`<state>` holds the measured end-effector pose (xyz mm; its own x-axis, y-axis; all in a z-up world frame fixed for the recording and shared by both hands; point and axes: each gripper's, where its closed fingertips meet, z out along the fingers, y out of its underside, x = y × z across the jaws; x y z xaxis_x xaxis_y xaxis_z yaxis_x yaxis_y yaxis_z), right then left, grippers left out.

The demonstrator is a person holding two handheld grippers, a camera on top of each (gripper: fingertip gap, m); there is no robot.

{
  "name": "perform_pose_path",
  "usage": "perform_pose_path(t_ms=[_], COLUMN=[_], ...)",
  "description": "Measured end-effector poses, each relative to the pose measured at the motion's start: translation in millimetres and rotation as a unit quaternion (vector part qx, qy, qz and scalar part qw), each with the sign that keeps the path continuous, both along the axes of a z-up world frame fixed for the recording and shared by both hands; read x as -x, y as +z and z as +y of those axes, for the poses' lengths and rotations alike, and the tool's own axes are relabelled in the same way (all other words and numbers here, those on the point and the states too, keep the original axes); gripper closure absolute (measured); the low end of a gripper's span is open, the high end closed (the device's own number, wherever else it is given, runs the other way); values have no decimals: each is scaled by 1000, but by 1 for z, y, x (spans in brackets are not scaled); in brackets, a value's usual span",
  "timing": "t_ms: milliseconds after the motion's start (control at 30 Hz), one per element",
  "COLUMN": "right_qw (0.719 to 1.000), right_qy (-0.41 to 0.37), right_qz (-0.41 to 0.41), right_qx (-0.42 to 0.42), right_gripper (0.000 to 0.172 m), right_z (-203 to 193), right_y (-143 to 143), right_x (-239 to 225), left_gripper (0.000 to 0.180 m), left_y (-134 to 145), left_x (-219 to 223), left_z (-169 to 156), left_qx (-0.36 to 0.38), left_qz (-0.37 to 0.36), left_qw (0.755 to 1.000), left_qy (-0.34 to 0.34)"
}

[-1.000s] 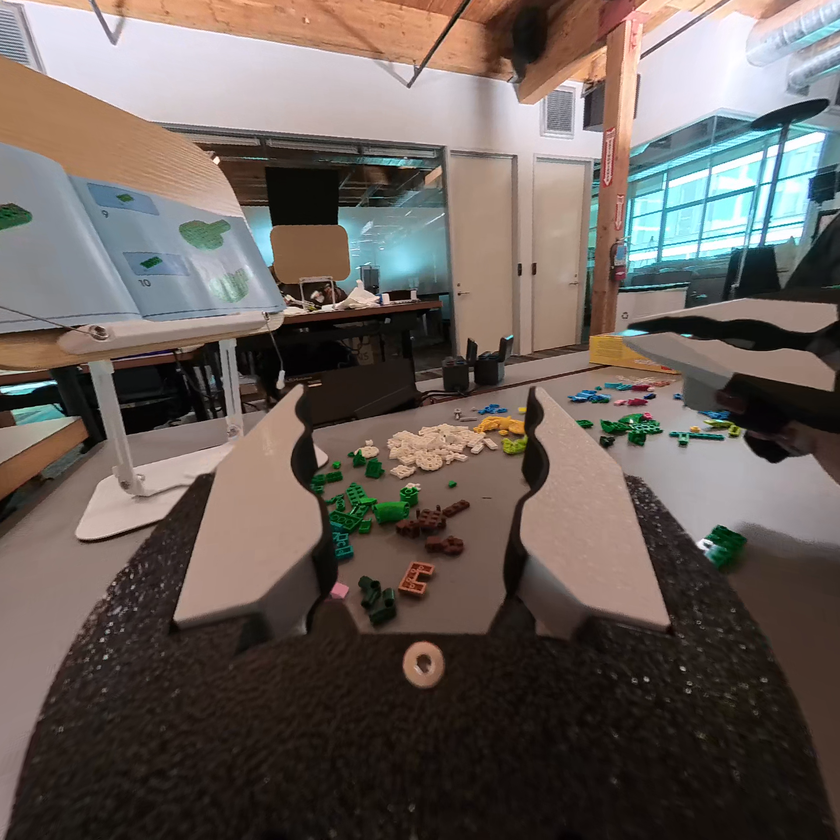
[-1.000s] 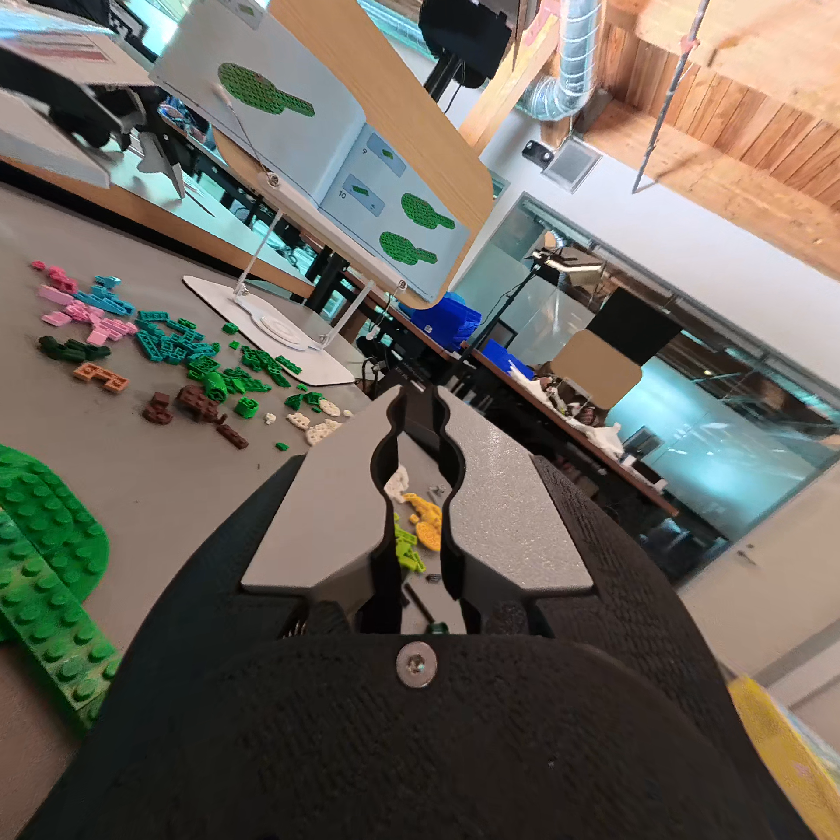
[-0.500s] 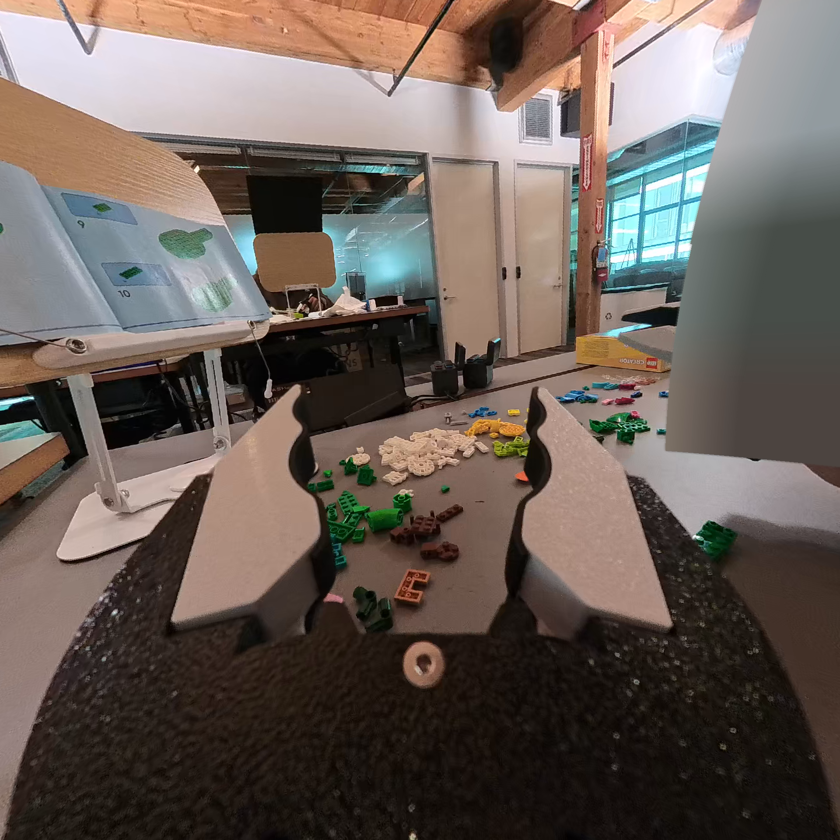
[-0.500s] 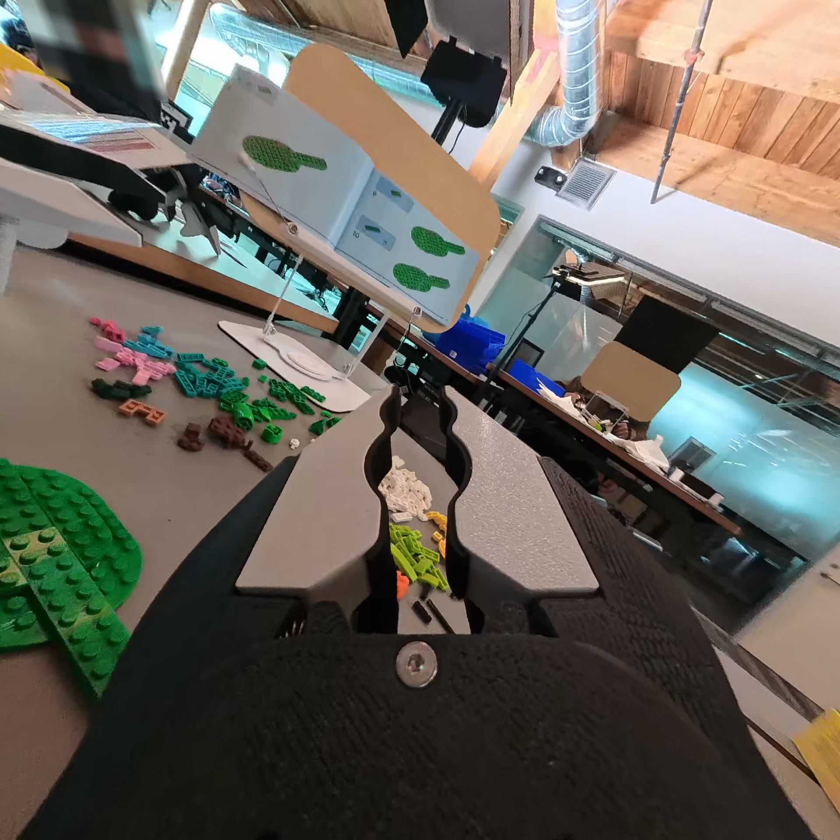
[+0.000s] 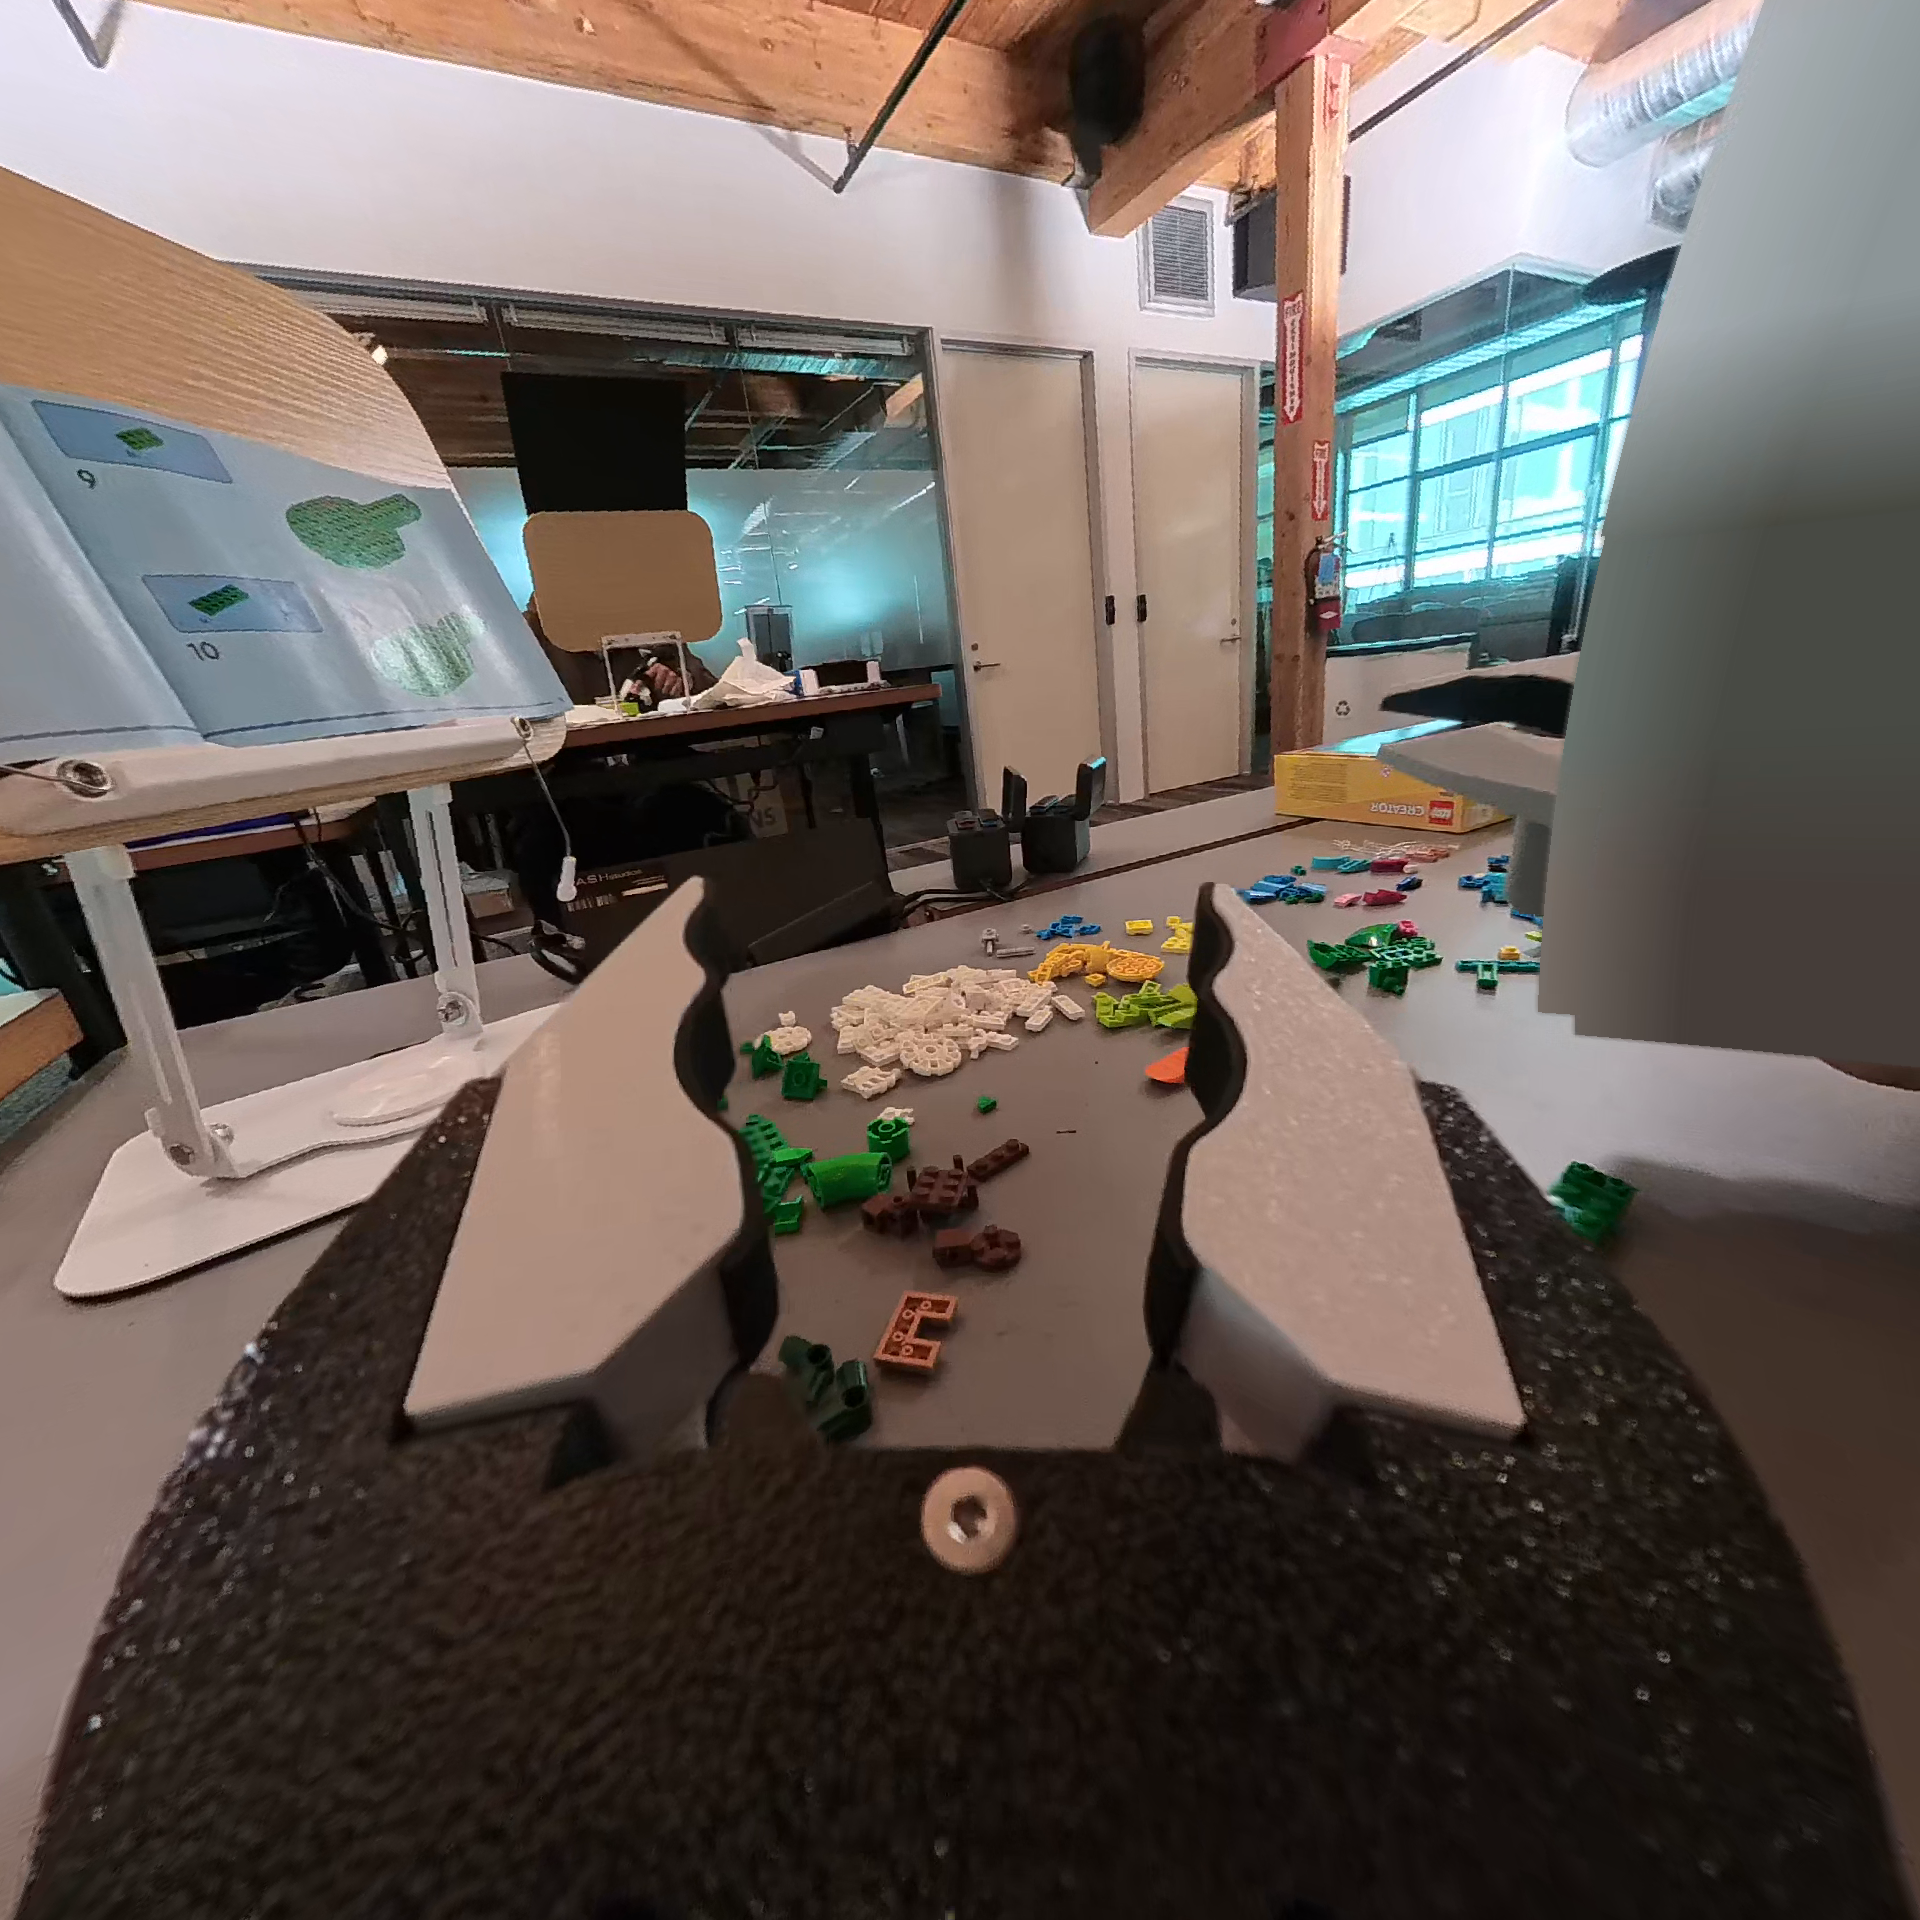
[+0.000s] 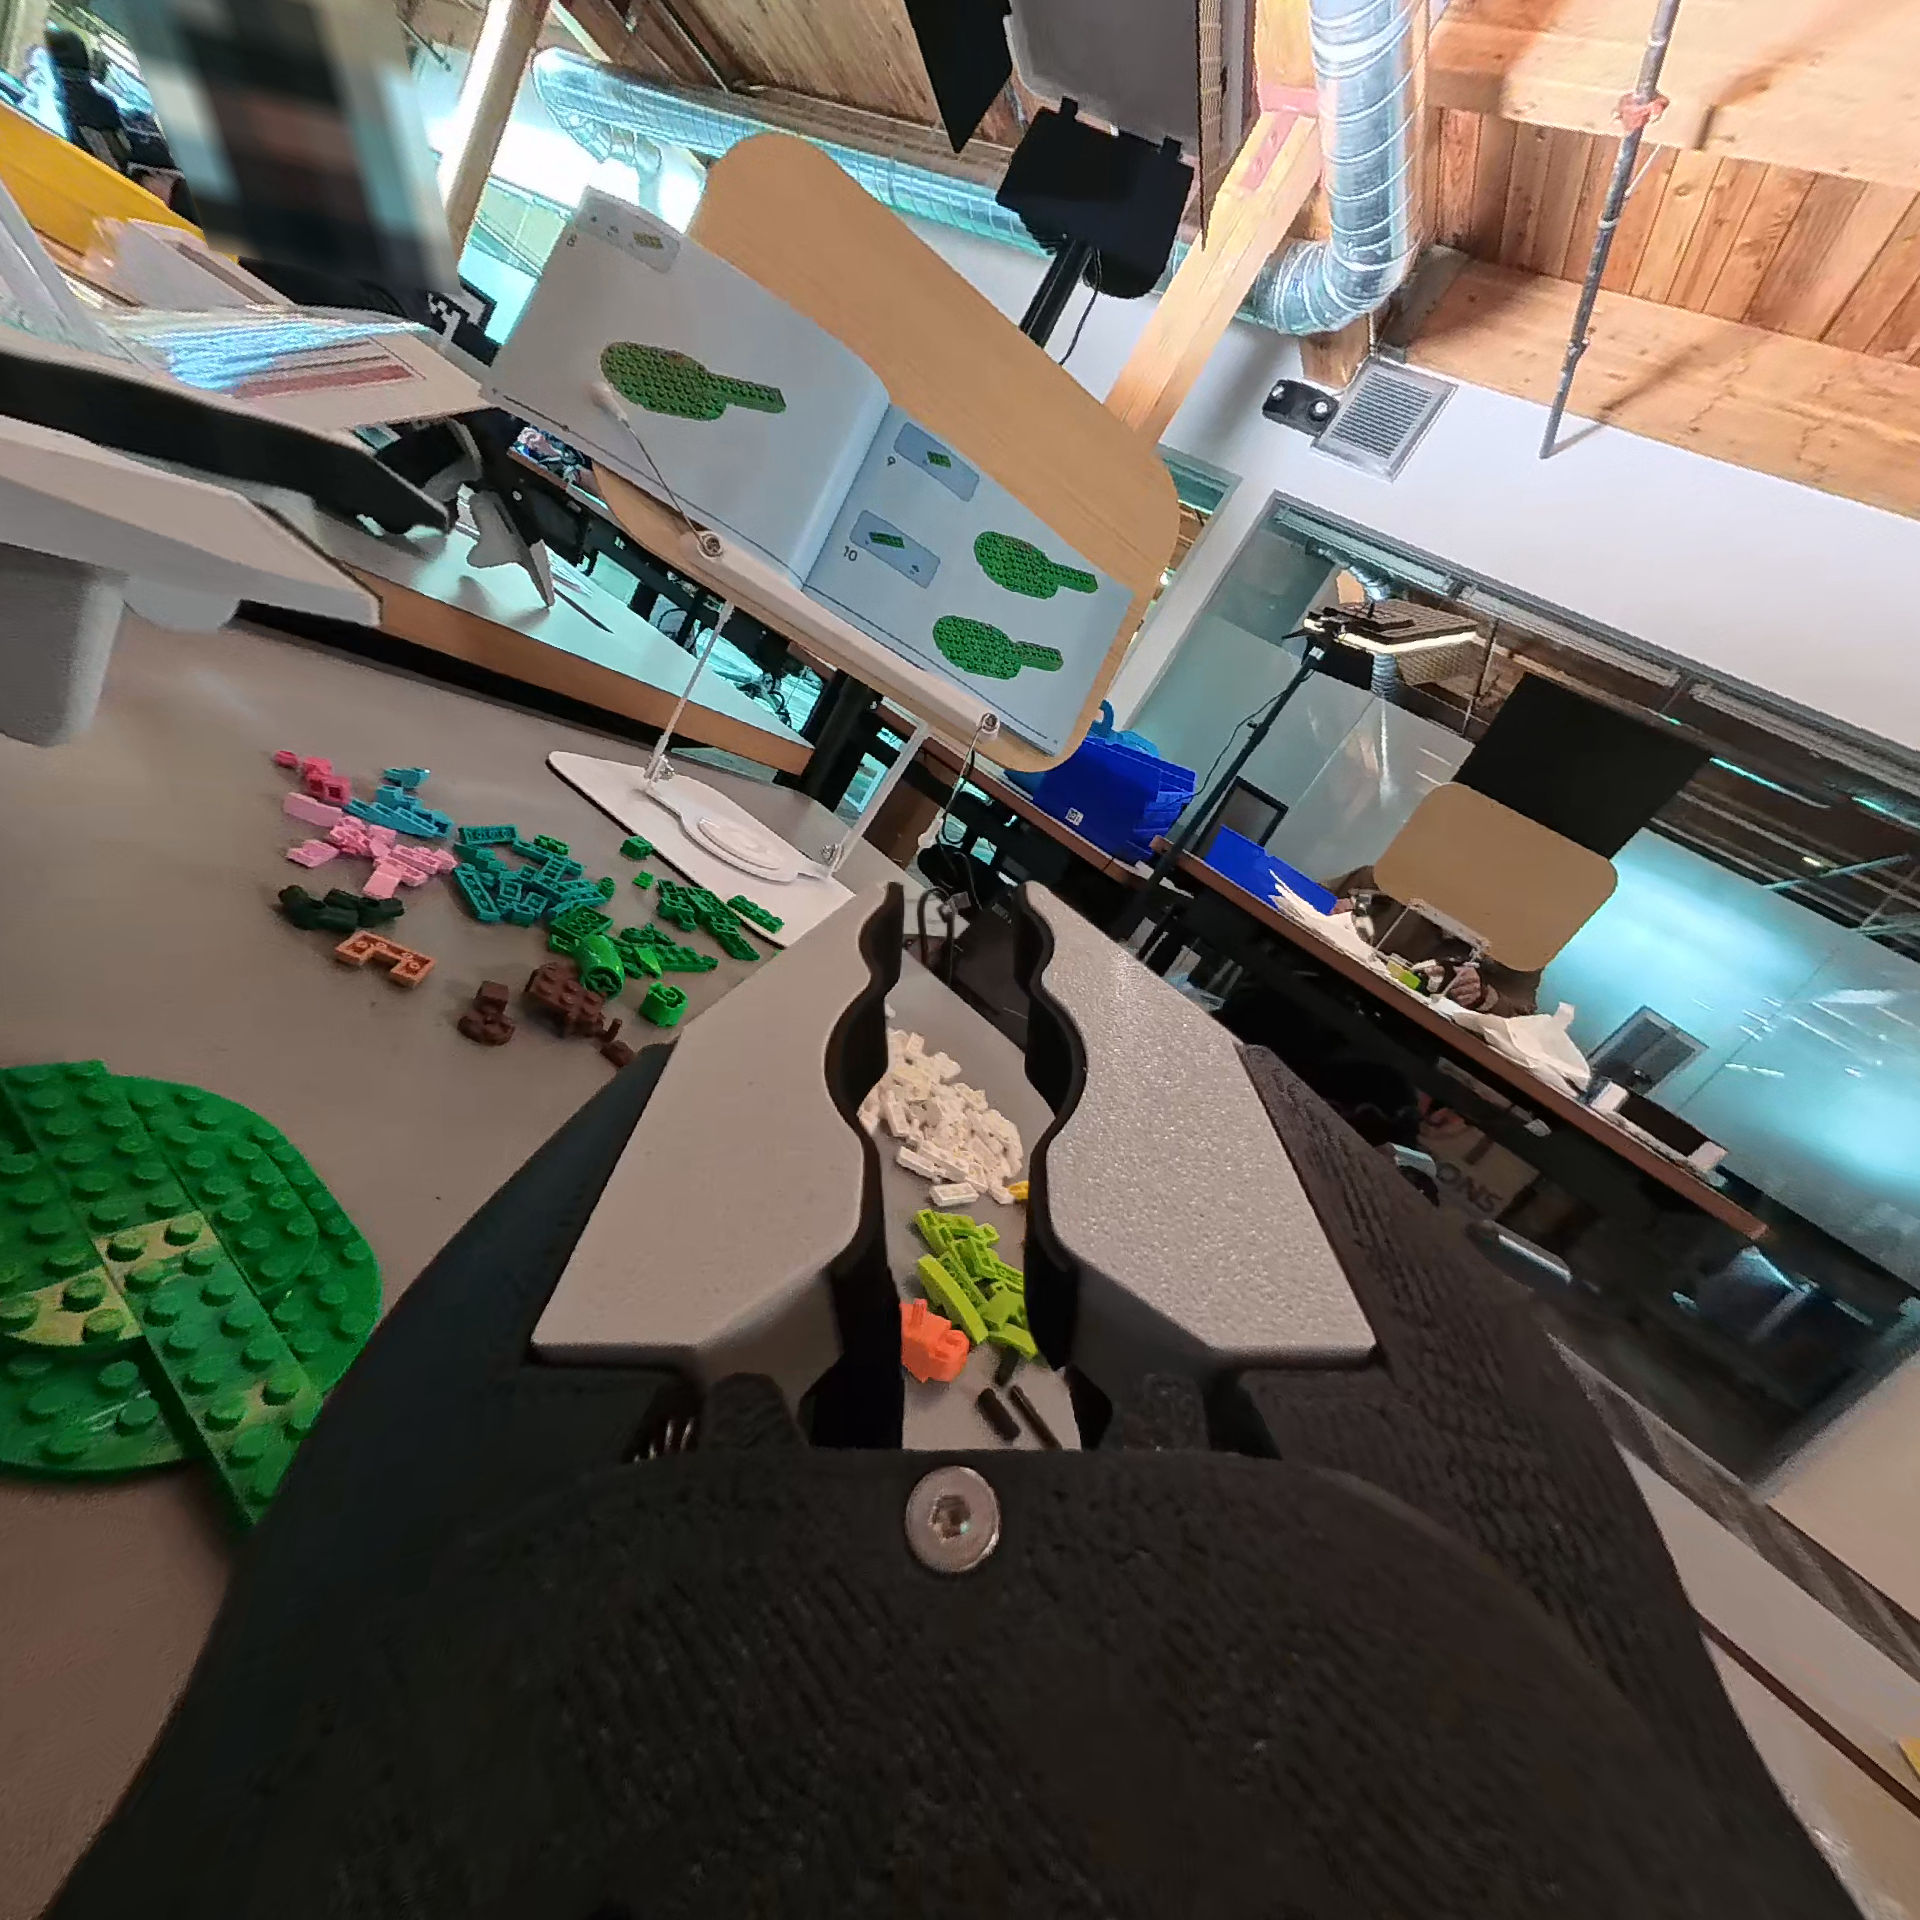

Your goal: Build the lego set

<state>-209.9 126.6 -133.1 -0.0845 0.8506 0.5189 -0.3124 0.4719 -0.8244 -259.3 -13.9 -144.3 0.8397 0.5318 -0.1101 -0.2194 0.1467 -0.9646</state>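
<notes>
Gray table: only right view shows green baseplate; both tools spread, holding nothing.

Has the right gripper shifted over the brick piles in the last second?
Yes. The right gripper now frames the white bricks and lime bricks, where yellow pieces showed before. Its jaws stand slightly wider apart, holding nothing.

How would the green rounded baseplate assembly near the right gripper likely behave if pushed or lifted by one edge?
The green baseplate assembly lies flat and thin on the grey table, so it would probably slide rather than tip. Seams between its plates suggest that lifting one edge might flex or separate it. It looks light.
</notes>
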Motion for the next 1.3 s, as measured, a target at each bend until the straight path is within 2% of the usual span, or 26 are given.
perform_pose_path(t_ms=[200,1300], right_qw=[1000,999], right_qy=[11,33], right_qz=[-18,-28], right_qx=[1,-7], right_gripper=[154,154], right_z=[-3,-12], right_y=[-8,-8], right_x=[2,1], left_gripper=[94,106], left_y=[1,-4], left_x=[3,-4], left_z=[-2,4], left_qx=[-7,1], left_qz=[-3,-10], left_qw=[1000,1000], left_qy=[5,-30])
